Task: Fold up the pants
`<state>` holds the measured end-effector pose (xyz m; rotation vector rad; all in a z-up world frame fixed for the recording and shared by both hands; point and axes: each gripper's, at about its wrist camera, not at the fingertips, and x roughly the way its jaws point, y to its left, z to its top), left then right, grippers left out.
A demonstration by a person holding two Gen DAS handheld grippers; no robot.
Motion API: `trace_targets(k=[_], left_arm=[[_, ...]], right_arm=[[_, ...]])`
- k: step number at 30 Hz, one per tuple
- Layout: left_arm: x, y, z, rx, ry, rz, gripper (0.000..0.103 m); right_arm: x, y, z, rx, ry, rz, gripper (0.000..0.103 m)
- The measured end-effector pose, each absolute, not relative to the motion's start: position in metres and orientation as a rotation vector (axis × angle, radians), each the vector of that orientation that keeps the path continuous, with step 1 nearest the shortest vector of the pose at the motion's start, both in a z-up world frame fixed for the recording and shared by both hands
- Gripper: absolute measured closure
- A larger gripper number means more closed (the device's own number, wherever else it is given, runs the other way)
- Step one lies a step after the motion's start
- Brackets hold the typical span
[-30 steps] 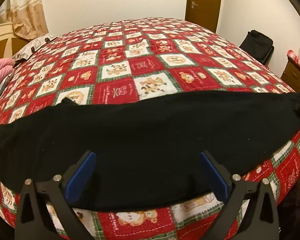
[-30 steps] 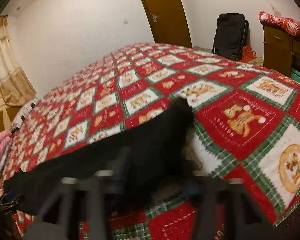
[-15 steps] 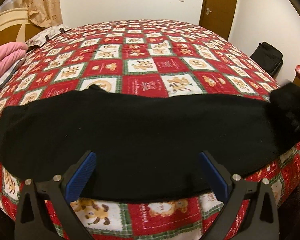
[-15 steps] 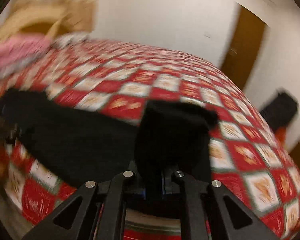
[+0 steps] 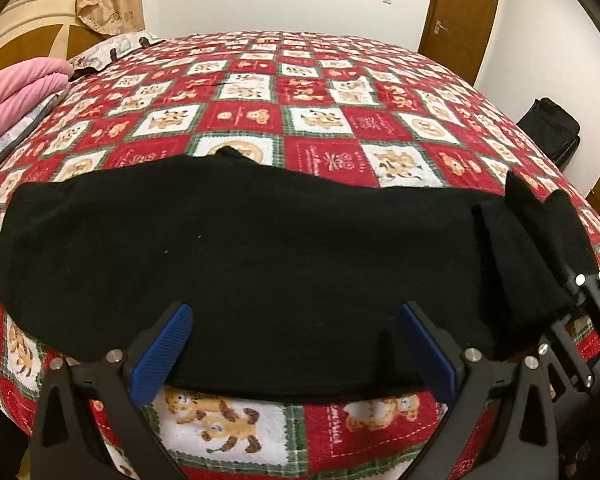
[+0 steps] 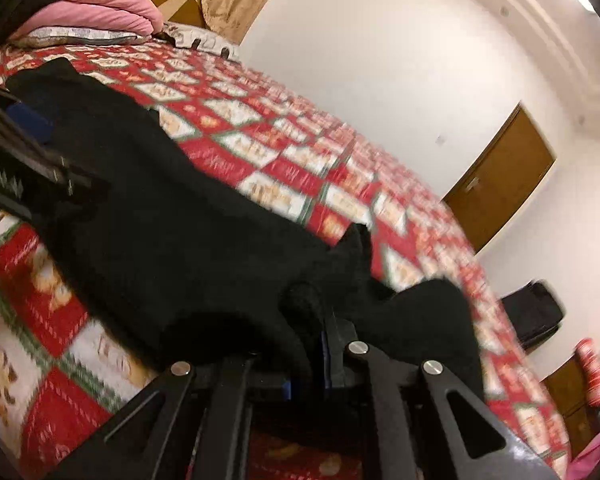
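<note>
Black pants (image 5: 260, 256) lie lengthwise across the near edge of the bed, folded in half along their length. My left gripper (image 5: 292, 344) is open and empty, its blue pads (image 5: 162, 354) just above the pants' near edge. My right gripper (image 6: 320, 344) is shut on the pants' right end (image 6: 380, 296) and holds it lifted and bent back over the rest; it shows at the right of the left wrist view (image 5: 588, 284). The pants run off to the left in the right wrist view (image 6: 160, 216), where the left gripper (image 6: 28, 144) also shows.
The bed carries a red, white and green patchwork quilt (image 5: 320, 112). Pink bedding (image 5: 16, 92) and a pillow lie at the head. A black bag (image 5: 548, 128) stands on the floor by the wall, near a brown door (image 5: 460, 16). A wooden dresser (image 6: 568, 396) stands at the right.
My right gripper closed on the pants' right end, lifted it and carried it leftward over the pants. The left gripper stayed open and swung slightly left.
</note>
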<state>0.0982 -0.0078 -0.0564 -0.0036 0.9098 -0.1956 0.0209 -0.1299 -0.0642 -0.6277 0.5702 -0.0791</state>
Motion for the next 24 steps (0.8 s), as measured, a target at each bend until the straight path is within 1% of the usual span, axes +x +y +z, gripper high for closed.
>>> trace_targets(k=[4, 7, 9, 10, 12, 15, 17, 20, 24], left_arm=[[0.098, -0.002, -0.054, -0.007, 0.896, -0.186, 0.0], [0.099, 0.003, -0.054, -0.011, 0.888, -0.175, 0.0], [0.099, 0.006, -0.055, -0.012, 0.89, -0.167, 0.0], [0.1, 0.007, -0.055, -0.012, 0.89, -0.161, 0.0], [0.102, 0.008, -0.056, -0.01, 0.893, -0.155, 0.0], [0.101, 0.007, -0.055, -0.012, 0.885, -0.155, 0.0], [0.1, 0.007, -0.054, -0.009, 0.879, -0.153, 0.0], [0.1, 0.007, -0.054, -0.007, 0.879, -0.153, 0.0], [0.098, 0.008, -0.051, 0.009, 0.87, -0.152, 0.0]], right_arm=[[0.02, -0.112, -0.073, -0.714, 0.54, -0.009, 0.093], [0.023, -0.114, -0.081, -0.695, 0.576, 0.025, 0.093], [0.024, -0.129, -0.063, -0.549, 0.566, 0.021, 0.093], [0.022, -0.142, -0.043, -0.44, 0.53, -0.008, 0.093], [0.018, -0.161, -0.013, -0.33, 0.45, -0.057, 0.093], [0.008, -0.183, 0.022, -0.22, 0.34, -0.125, 0.093], [0.012, -0.183, 0.026, -0.213, 0.336, -0.106, 0.093], [0.023, -0.158, -0.004, -0.361, 0.428, 0.0, 0.093], [0.034, -0.12, -0.074, -0.584, 0.587, 0.075, 0.092]])
